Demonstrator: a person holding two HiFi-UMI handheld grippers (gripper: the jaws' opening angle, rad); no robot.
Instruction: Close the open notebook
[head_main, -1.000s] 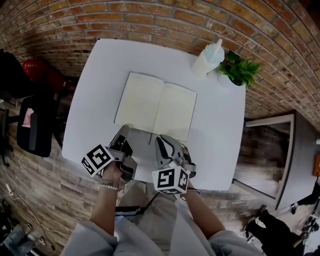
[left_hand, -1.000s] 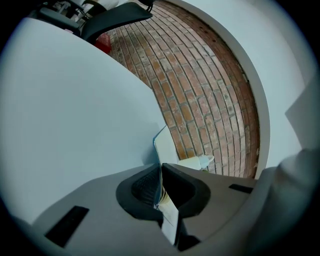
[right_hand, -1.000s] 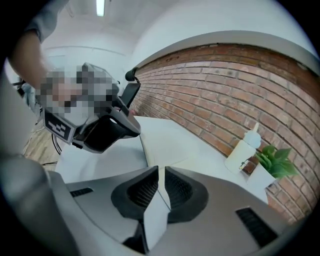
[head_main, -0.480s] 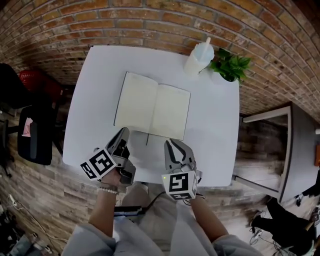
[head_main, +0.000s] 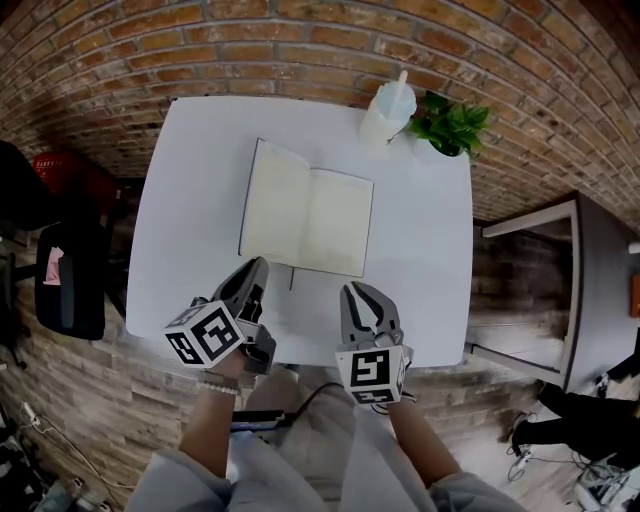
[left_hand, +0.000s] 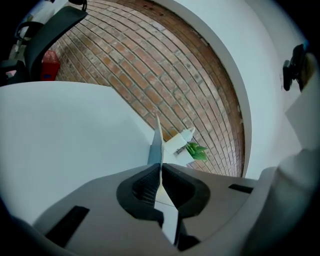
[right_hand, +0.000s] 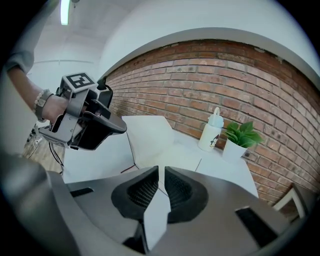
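The open notebook (head_main: 306, 209) lies flat with blank cream pages in the middle of the white table (head_main: 190, 200). A thin dark ribbon (head_main: 292, 278) pokes out from its near edge. My left gripper (head_main: 251, 273) is shut and empty, hovering just short of the notebook's near left corner. My right gripper (head_main: 361, 296) is also shut and empty, just short of the near right corner. In the right gripper view the notebook (right_hand: 152, 136) lies ahead of the shut jaws, with the left gripper (right_hand: 119, 127) at its left. The left gripper view is rolled, and the notebook (left_hand: 155, 145) appears edge-on past the shut jaws.
A white squeeze bottle (head_main: 386, 108) and a small potted plant (head_main: 449, 126) stand at the table's far right corner, against the brick wall. A black chair (head_main: 68, 275) sits left of the table. A low side table (head_main: 530, 290) stands to the right.
Both grippers have drawn apart, the right one shifting rightward along the near edge. The left gripper has rolled, its marker cube turning. The notebook still lies open.
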